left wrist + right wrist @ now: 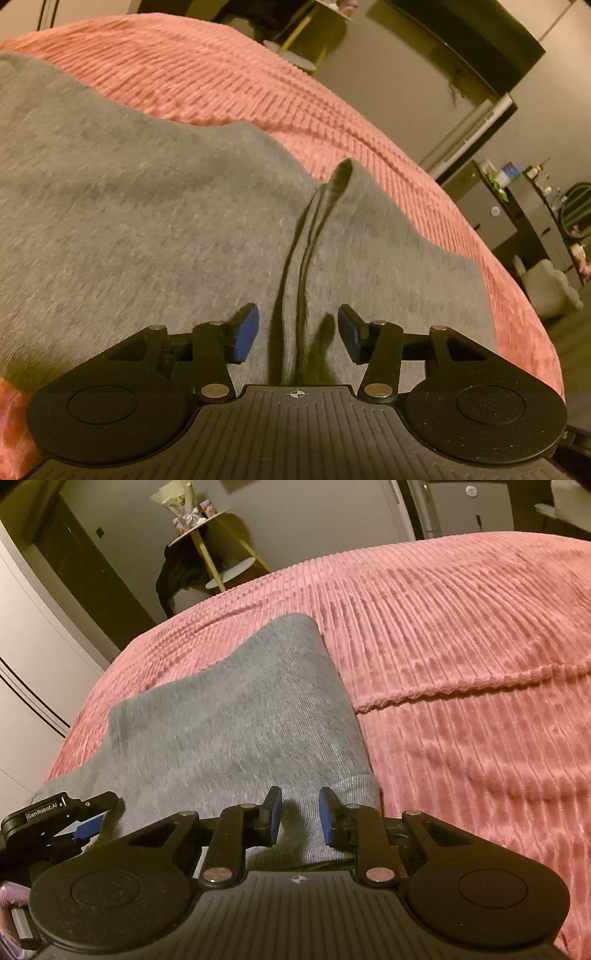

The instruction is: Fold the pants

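Observation:
Grey pants (147,221) lie on a pink ribbed bedspread (258,85). In the left wrist view a raised fold ridge (314,229) in the cloth runs away from my left gripper (298,328), which is open and straddles it just above the fabric. In the right wrist view the pants (236,716) stretch away as a folded strip, with the ribbed band (354,794) at the near right. My right gripper (300,814) is open over that band, nothing pinched. The left gripper body (59,819) shows at the lower left of the right wrist view.
The bedspread (461,664) fills the right side, with a seam (443,692) across it. Beyond the bed stand a round side table with yellow legs (210,550), dark clothing (177,576), wardrobe doors (33,664), and shelves with small items (517,195).

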Action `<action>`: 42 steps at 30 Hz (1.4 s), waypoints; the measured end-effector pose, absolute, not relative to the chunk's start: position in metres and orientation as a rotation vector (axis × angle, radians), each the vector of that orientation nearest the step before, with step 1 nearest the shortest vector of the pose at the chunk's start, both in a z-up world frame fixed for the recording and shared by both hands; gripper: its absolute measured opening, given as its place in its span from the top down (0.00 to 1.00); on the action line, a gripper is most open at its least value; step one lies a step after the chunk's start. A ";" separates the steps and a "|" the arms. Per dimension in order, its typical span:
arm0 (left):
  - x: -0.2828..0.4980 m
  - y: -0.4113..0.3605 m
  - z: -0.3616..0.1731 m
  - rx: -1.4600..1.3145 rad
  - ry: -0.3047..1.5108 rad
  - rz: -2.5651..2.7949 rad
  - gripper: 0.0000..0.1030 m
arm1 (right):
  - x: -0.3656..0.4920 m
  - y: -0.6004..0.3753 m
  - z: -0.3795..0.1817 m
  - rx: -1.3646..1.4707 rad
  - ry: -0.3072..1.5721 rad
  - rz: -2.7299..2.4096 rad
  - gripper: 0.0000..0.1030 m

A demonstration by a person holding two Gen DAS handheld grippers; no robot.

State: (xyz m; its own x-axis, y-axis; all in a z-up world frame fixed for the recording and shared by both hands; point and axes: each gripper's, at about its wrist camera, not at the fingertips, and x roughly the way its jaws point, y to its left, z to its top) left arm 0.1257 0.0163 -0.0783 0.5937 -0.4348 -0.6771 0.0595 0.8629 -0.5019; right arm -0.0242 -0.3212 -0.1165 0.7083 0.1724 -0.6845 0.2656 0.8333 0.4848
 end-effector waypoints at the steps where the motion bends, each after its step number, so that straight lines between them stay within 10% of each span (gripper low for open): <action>1: 0.126 0.015 -0.078 -0.454 0.896 -0.304 0.43 | -0.024 -0.322 -0.117 0.605 0.794 -0.054 0.79; 13: 0.117 0.034 -0.067 -0.529 0.851 -0.267 0.38 | -0.024 -0.324 -0.118 0.615 0.796 -0.049 0.79; 17: 0.105 0.076 -0.047 -0.643 0.778 -0.198 0.09 | -0.026 -0.325 -0.118 0.627 0.793 -0.046 0.78; 22: 0.077 0.163 -0.029 -0.733 0.646 -0.051 0.02 | -0.027 -0.329 -0.119 0.665 0.783 -0.029 0.73; 42: 0.102 0.309 -0.107 -0.943 0.690 0.177 0.22 | -0.025 -0.325 -0.118 0.675 0.772 0.004 0.54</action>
